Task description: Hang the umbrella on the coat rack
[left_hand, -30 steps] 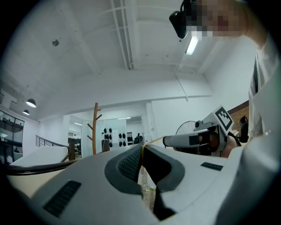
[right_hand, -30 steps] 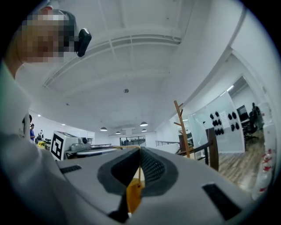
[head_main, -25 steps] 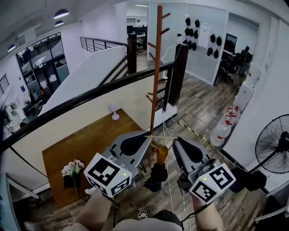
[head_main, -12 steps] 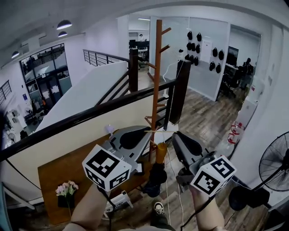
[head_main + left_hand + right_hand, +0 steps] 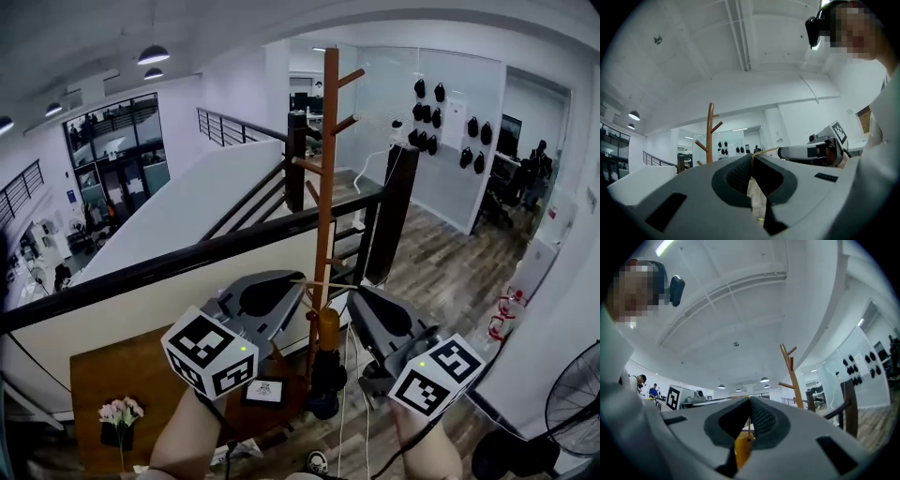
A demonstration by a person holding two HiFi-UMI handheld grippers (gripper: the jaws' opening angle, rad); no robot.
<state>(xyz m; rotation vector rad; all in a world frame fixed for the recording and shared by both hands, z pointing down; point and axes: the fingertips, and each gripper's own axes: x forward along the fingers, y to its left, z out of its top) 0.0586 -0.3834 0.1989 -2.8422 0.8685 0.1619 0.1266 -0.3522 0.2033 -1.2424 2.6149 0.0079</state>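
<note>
Lower centre: the cord (image 5: 337, 286) of the umbrella (image 5: 327, 330) is clamped taut between the left gripper (image 5: 298, 283) and the right gripper (image 5: 353, 292), both closed on it, beside the coat rack (image 5: 327, 169).

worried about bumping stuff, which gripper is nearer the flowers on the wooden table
Left. The left gripper is above and right of the flowers; the right gripper is farther right, past the coat rack pole. Both pinch the cord.

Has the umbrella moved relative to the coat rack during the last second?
Yes. Against the coat rack, the umbrella has risen: its cord now crosses the pole higher up.
</note>
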